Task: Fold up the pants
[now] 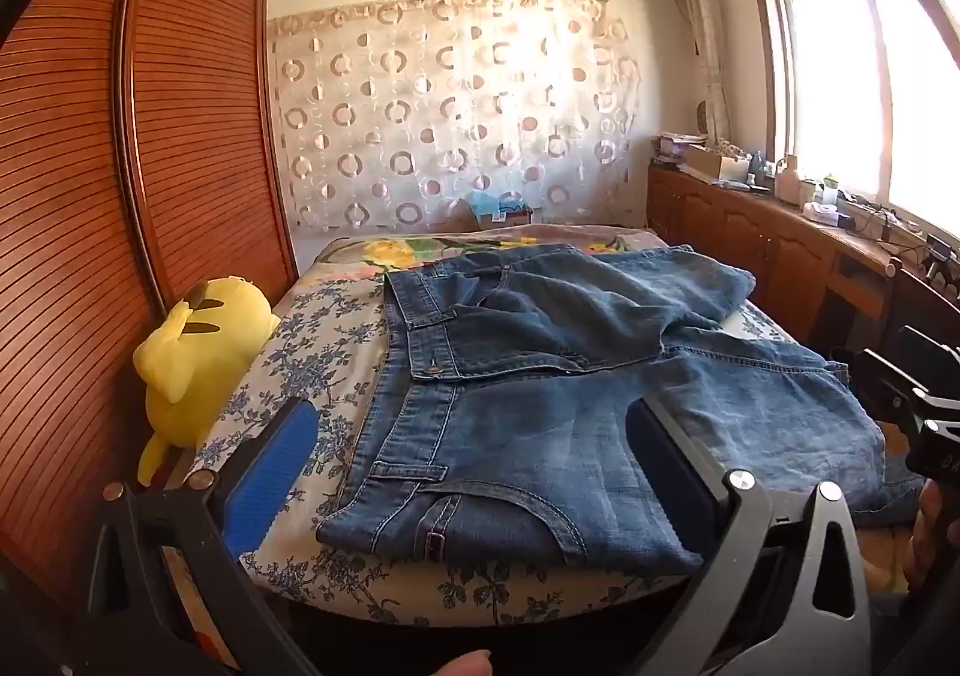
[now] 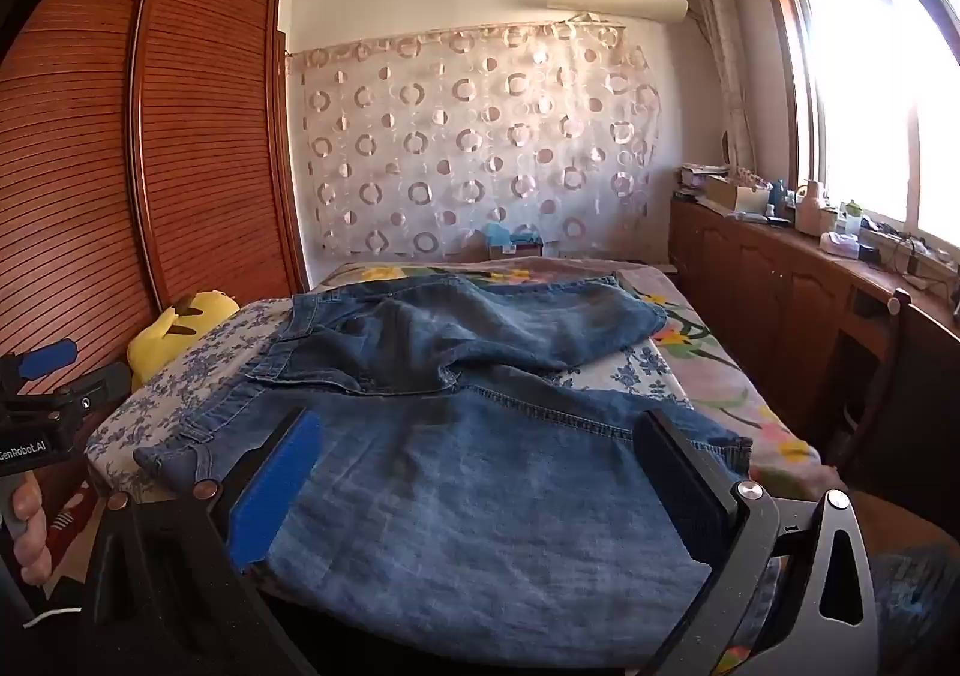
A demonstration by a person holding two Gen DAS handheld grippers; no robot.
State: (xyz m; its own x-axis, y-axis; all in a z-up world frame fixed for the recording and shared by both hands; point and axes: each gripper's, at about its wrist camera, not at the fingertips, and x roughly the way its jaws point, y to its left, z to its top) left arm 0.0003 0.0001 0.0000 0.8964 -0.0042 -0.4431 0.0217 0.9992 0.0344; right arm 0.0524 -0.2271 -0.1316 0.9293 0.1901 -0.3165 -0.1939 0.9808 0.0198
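The jeans (image 1: 540,376) lie spread across the near end of the bed (image 1: 312,352), filling the middle and lower part of both views. In my left wrist view the waistband runs down the left side of the denim, with a button showing near centre and a belt loop lower down; one leg is folded back over the other toward the upper right. In my right wrist view the nearer leg fills the bottom centre and its hem lies at the right.

My left gripper (image 1: 474,472) is spread wide and grasps nothing, its blue pad at lower left over the floral sheet beside the waistband. My right gripper (image 2: 474,490) is likewise fully released, both fingers framing the denim at the bottom of its view; I cannot tell whether they touch the cloth.

A yellow plush toy (image 1: 198,358) sits at the left against the slatted wardrobe (image 1: 120,166). A circle-patterned curtain (image 1: 450,118) hangs behind the bed, and a bright window (image 1: 870,76) fills the upper right.
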